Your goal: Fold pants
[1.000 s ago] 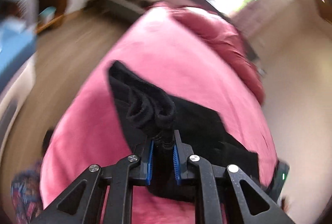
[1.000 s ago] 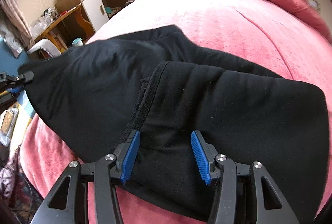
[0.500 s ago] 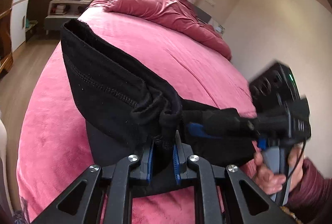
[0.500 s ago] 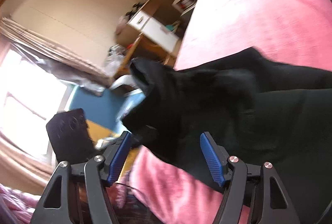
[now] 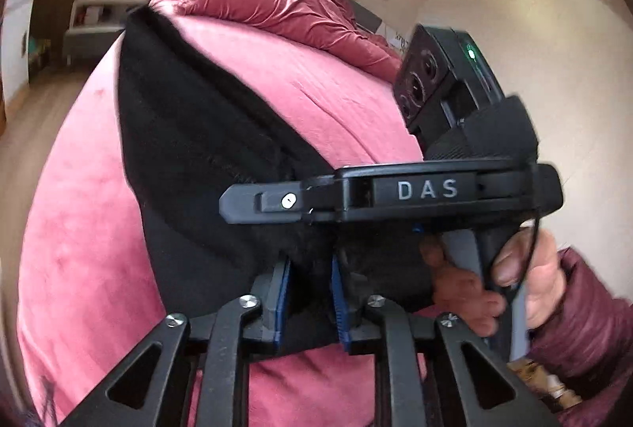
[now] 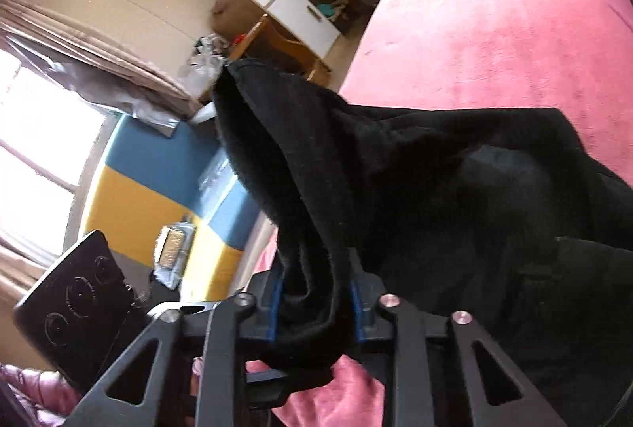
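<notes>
Thing to fold: black pants (image 5: 205,150), soft and thick.
Where the pants are: on the pink bed (image 5: 79,249), near its close edge. One end is lifted up off the bed. The rest lies flat on the cover.
Left gripper (image 5: 310,292): its blue pads have just been opening a little. Black cloth is between them and fills the gap, so it looks like it still pinches the pants, but not as hard.
Right gripper (image 6: 314,294): its pads have just been closing. Now they squeeze a thick bunch of pants between them.
Where the grippers are: very close to each other, on the same bunched end. In the left view the right tool crosses just over the left pads, with a hand (image 5: 510,280) on its handle.
What this looks like: a hand-over. I think the right gripper is taking the end that the left one holds.
Done: the pants already look doubled. In the right view one black layer lies on another. How neat that fold is, I cannot tell.
Left to do: the lifted end must go over and down on the flat part. Then the cloth needs smoothing. Maybe one more fold after that.
How far along: about the middle, I guess.
Watch out: if the left lets go too soon, the bunch could slip and flop open.
Other stuff: a red blanket (image 5: 285,11) sits bunched at the far end of the bed.
</notes>
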Demonstrator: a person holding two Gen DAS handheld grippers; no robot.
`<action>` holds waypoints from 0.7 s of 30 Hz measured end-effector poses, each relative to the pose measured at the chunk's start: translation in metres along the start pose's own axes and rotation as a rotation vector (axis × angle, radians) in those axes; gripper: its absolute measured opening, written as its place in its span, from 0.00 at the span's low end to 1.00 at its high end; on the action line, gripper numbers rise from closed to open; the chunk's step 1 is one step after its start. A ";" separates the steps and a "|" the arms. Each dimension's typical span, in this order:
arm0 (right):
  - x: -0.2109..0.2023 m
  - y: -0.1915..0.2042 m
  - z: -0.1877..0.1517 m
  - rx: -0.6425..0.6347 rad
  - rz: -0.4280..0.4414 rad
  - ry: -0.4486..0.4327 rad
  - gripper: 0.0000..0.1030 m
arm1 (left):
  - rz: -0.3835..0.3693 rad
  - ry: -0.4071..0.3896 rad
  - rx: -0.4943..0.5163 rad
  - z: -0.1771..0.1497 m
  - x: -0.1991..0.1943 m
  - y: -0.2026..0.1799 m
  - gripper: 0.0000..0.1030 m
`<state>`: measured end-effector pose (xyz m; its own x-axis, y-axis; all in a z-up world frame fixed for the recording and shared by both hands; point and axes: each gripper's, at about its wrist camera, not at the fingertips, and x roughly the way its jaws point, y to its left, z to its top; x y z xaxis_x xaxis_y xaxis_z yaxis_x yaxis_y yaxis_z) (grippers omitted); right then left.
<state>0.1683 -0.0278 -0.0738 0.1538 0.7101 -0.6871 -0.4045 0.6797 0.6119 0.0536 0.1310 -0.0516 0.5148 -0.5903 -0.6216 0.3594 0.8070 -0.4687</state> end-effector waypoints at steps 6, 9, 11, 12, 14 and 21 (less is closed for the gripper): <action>-0.030 -0.007 0.003 0.042 -0.005 -0.087 0.19 | 0.027 0.051 -0.070 -0.017 -0.009 0.022 0.34; -0.048 -0.009 0.003 0.055 0.010 -0.119 0.19 | 0.043 0.124 -0.104 -0.024 0.004 0.028 0.45; -0.054 -0.007 0.002 0.070 0.024 -0.129 0.19 | 0.046 0.154 -0.108 -0.025 0.014 0.025 0.55; -0.058 -0.005 -0.001 0.077 0.033 -0.133 0.19 | 0.058 0.157 -0.094 -0.024 0.019 0.021 0.56; -0.064 0.000 -0.004 0.092 0.053 -0.148 0.19 | 0.101 0.148 -0.063 -0.025 0.024 0.014 0.56; -0.102 0.016 -0.019 0.082 0.100 -0.250 0.19 | 0.161 0.162 -0.068 -0.015 0.056 0.000 0.56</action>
<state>0.1292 -0.0927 -0.0010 0.3384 0.7910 -0.5097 -0.3566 0.6091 0.7085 0.0706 0.0979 -0.0958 0.4272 -0.4540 -0.7819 0.2270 0.8909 -0.3933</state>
